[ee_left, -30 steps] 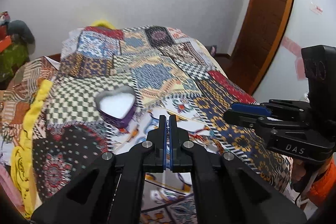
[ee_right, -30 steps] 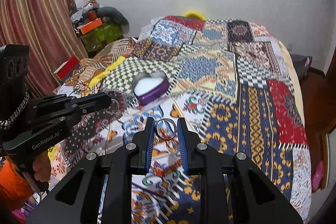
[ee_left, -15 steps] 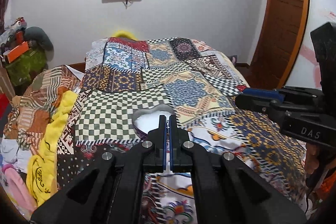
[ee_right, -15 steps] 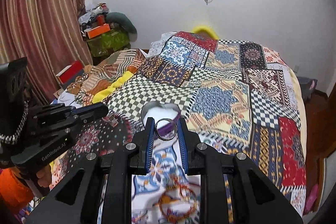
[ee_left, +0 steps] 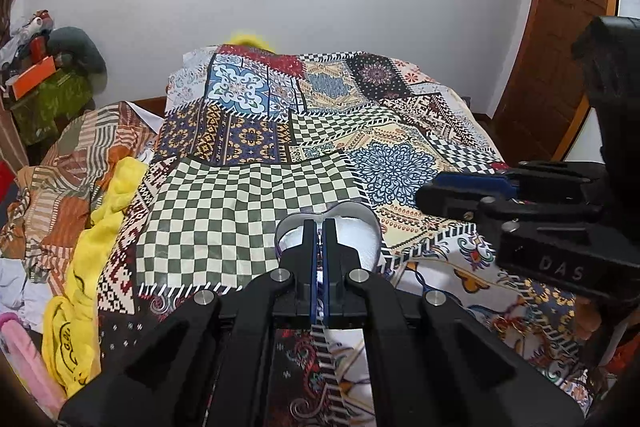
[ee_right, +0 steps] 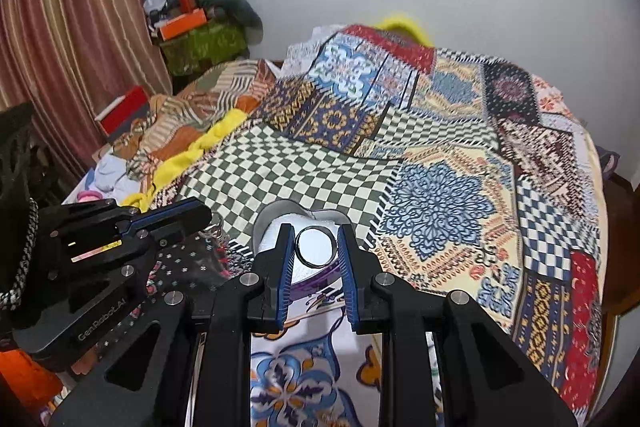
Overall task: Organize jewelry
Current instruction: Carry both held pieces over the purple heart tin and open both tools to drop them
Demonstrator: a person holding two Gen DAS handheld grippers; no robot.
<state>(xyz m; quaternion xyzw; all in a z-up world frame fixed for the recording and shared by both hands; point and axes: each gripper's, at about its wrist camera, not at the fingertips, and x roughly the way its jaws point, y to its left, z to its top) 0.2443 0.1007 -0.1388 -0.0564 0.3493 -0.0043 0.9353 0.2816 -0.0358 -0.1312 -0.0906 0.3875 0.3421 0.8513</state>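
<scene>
A heart-shaped purple jewelry box (ee_left: pixel 360 235) with a white lining sits on the patchwork bedspread; it also shows in the right wrist view (ee_right: pixel 276 223). My right gripper (ee_right: pixel 315 245) is shut on a silver ring (ee_right: pixel 315 245), held just above the box's white lining. My left gripper (ee_left: pixel 319 233) is shut with its tips over the box; whether it holds something thin I cannot tell. A silvery chain (ee_right: pixel 214 227) hangs by the left gripper's tips (ee_right: pixel 192 215) in the right wrist view. The right gripper (ee_left: pixel 460 187) shows at the right of the left wrist view.
The patchwork bedspread (ee_left: pixel 248 211) covers the bed. Yellow cloth (ee_left: pixel 100 235) and striped clothes (ee_left: pixel 60 179) lie along its left side. A wooden door (ee_left: pixel 560 47) stands at the right. A beaded bracelet (ee_left: pixel 516 327) lies on the spread near the right hand.
Both grippers have moved forward over the bed toward the heart-shaped box. The ring stays held in the right gripper and now hangs over the box's lining.
</scene>
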